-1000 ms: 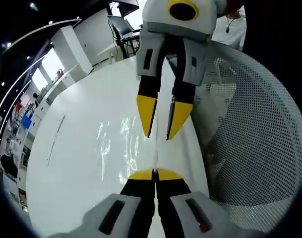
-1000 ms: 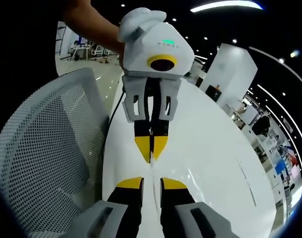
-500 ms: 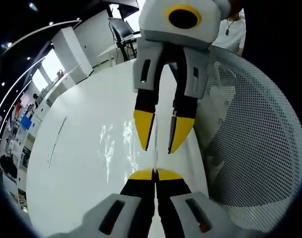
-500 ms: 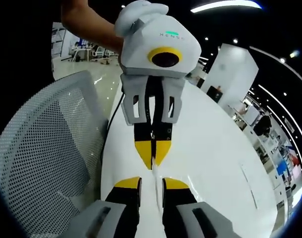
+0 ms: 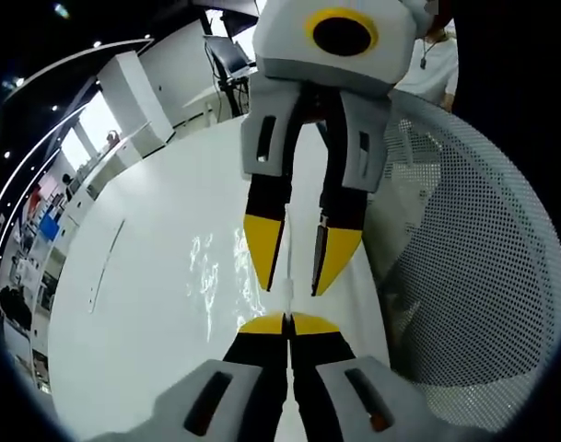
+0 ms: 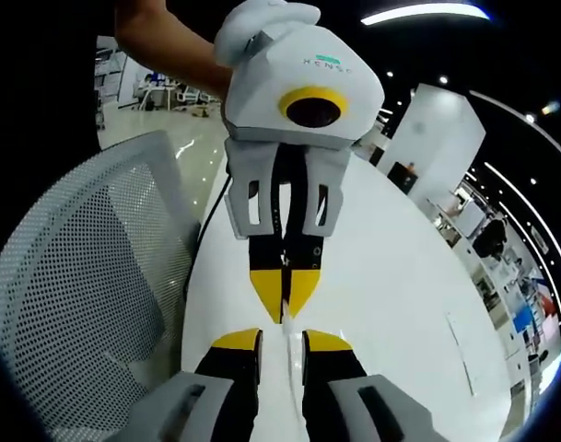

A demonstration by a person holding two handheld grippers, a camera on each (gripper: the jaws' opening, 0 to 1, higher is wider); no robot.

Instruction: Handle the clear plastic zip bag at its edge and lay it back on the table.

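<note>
My left gripper [image 5: 286, 324] pinched the zip bag [image 5: 220, 276] edge; my right gripper [image 6: 282, 341] stood spread around it.

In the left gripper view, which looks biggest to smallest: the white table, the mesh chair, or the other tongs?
1. Table.
2. Chair, close behind, and nearer the camera.
3. Other tongs, the right ones, open around the bag edge.

Clear zip bag [image 5: 227, 276] between closed fingers [image 5: 262, 324]
</note>
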